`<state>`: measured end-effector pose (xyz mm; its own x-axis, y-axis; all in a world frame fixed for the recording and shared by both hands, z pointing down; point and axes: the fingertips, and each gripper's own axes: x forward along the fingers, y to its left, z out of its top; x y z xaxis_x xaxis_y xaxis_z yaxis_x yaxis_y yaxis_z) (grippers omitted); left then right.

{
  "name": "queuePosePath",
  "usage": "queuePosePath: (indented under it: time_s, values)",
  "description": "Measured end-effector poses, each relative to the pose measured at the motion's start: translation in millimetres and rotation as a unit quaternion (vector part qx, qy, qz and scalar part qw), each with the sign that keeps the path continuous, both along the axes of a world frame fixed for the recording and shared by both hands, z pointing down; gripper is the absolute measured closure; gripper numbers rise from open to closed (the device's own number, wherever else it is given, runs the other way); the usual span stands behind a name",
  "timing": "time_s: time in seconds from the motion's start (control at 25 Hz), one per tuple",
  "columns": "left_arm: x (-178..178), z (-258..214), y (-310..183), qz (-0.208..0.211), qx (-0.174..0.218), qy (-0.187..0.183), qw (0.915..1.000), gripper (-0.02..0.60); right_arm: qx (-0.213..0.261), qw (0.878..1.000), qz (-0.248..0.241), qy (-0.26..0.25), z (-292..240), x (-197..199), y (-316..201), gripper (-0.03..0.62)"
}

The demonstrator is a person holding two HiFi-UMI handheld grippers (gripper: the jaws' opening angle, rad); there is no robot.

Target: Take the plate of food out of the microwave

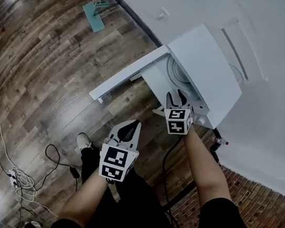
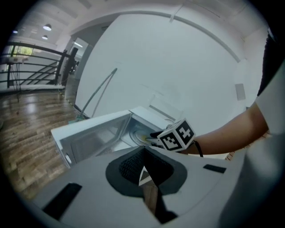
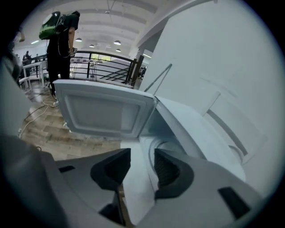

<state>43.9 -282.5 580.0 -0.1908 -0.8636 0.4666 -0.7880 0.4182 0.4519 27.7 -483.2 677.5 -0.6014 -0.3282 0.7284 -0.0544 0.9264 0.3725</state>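
While its two jaws are standing apart with nothing clamped between them, the right gripper (image 3: 138, 165) is hovering at the mouth of the white microwave (image 1: 208, 67). Its fingertips are reaching just inside the opening. Through the gap between the jaws, the right gripper view is showing the oven's pale floor and, just beyond, the curved rim of the plate (image 2: 139, 135). The plate is sitting inside the cavity, and the left gripper view is showing pale yellow food (image 2: 142, 137) lying on it. None of the views is making clear whether the right jaws are touching the rim.

The microwave's door (image 1: 127, 74) is hanging wide open to the left of the cavity, its inner face turned toward the person.

The left gripper (image 2: 143, 158) is hanging nearer to the person and to the left, well apart from the microwave. Its ribbed pads are pressing together on nothing, and its tips are pointing toward the open oven.

A dark wooden floor (image 1: 38, 63) is spreading out to the left, with loose cables (image 1: 21, 178) lying on its near part. A long-handled mop (image 1: 96, 16) is leaning against the far white wall. In the right gripper view, beyond the door, a person (image 3: 60, 40) with a green backpack is standing by a dark railing (image 3: 102, 62)
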Motion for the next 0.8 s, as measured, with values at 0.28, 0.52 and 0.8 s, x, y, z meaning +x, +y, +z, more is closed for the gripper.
queuePosePath:
  time_s: [0.28,0.52,0.8]
  values:
    - [23.7,81.4,10.4,-0.02,-0.03,0.032,0.9988,0.589,0.018,0.999,-0.024,0.031,81.7,-34.5,-44.8,0.298]
    - [26.3,120.4,16.7,-0.027,-0.043,0.033,0.9982,0.589,0.049,0.995,-0.038,0.072,132.0,-53.9,-72.4,0.267]
    - [37.1,160.1,24.7,-0.023,-0.061,0.05,0.9966,0.589,0.046,0.995,-0.013,0.09,149.8,-65.5,-104.9,0.237]
